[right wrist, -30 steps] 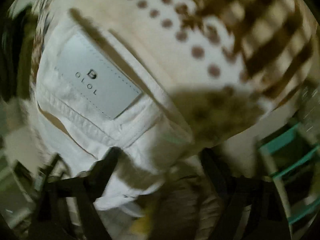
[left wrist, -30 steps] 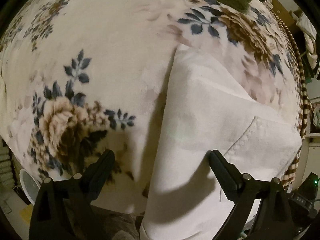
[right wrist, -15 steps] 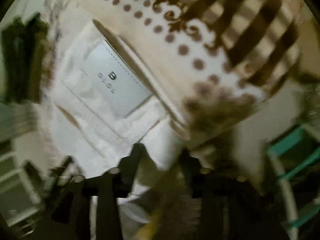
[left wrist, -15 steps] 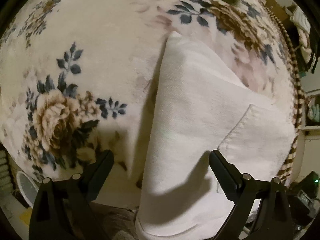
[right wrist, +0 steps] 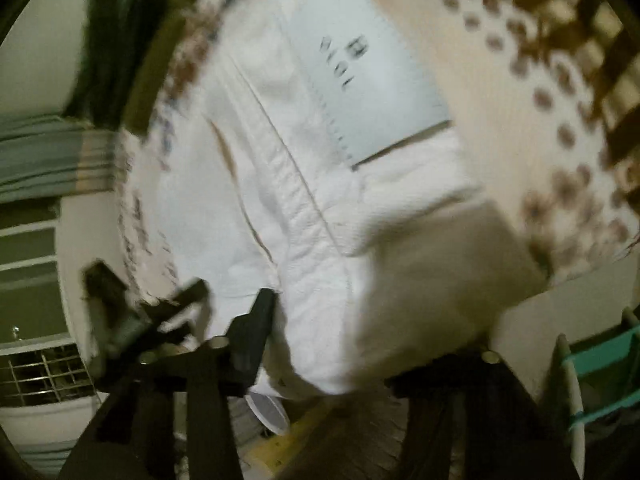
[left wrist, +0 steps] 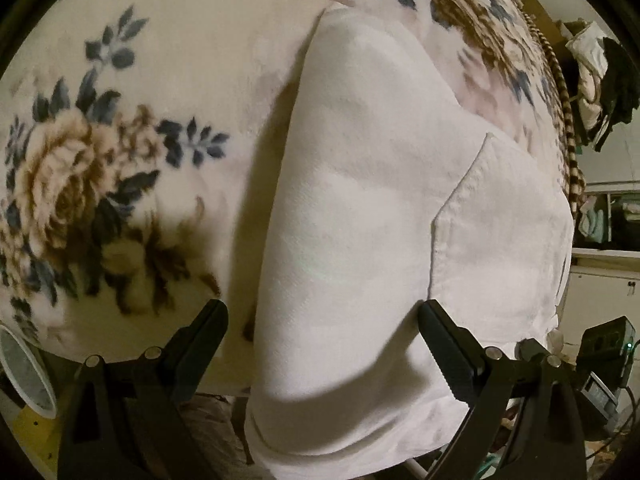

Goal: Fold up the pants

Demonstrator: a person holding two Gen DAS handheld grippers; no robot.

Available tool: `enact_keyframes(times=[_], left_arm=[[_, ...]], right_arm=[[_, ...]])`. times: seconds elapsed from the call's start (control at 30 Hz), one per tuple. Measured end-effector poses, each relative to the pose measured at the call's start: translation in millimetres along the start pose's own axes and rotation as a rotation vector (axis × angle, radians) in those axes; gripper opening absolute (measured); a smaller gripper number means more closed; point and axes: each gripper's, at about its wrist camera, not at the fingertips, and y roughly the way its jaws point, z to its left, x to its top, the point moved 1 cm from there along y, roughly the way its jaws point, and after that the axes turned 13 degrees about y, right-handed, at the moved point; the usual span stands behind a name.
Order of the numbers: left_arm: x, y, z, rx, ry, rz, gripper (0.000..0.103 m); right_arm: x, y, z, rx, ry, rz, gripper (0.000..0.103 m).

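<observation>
White pants [left wrist: 360, 216] lie folded on a floral blanket [left wrist: 160, 80], back pocket [left wrist: 500, 232] toward the right, waist end hanging over the near edge. My left gripper [left wrist: 322, 332] is open, its jaws straddling the pants' near left part just above the cloth. In the right wrist view the pants' waistband [right wrist: 304, 208] and pale brand patch [right wrist: 368, 80] show, blurred. My right gripper [right wrist: 360, 344] has its left finger [right wrist: 256, 332] against the waistband; the right finger is hidden under the cloth, so its state is unclear.
A brown striped and dotted blanket border [right wrist: 560, 100] runs along the bed's edge. A teal chair [right wrist: 600, 372] stands at the right, a white fan [right wrist: 268, 416] on the floor below. Dark clothes [right wrist: 120, 40] lie at the far end.
My left gripper moved closer over the pants, still open. My right gripper swung round the waistband corner; its jaws narrowed half a second ago and the cloth now covers the right finger.
</observation>
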Motion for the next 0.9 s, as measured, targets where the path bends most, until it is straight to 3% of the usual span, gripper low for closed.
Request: enact_keyframes(times=[0.1, 0.23, 0.27, 0.3, 0.33, 0.37, 0.43, 0.5, 0.7, 0.9], left_arm=[[-4, 7, 9, -0.044, -0.042, 0.011, 0.097], [-1, 10, 7, -0.063, -0.062, 0.0, 0.096], [-2, 9, 5, -0.064, -0.054, -0.009, 0.093], [-4, 5, 6, -0.074, -0.044, -0.023, 0.08], [-4, 1, 3, -0.086, -0.028, -0.05, 0.058], [-4, -4, -3, -0.081, -0.009, -0.067, 0.055], [-6, -10, -8, -0.07, 0.008, -0.081, 0.038], [-7, -19, -11, -0.082, 0.014, -0.102, 0.027], [2, -62, -26, -0.081, 0.053, -0.153, 0.02], [20, -132, -47, -0.077, 0.061, -0.204, 0.02]], right_arm=[[12, 22, -16, -0.034, 0.035, 0.049, 0.053], [25, 35, -23, 0.048, 0.058, 0.078, 0.074], [24, 36, -23, 0.049, 0.053, 0.079, 0.076], [23, 37, -21, 0.04, 0.042, 0.072, 0.076], [21, 35, -21, 0.025, 0.024, 0.061, 0.074], [19, 32, -19, 0.004, 0.004, 0.042, 0.069], [16, 27, -16, 0.0, -0.003, 0.019, 0.046], [9, 17, -8, -0.027, -0.029, -0.014, 0.038], [-2, -23, 20, -0.062, -0.094, -0.092, 0.03], [-2, -77, 85, -0.031, -0.145, -0.115, 0.028]])
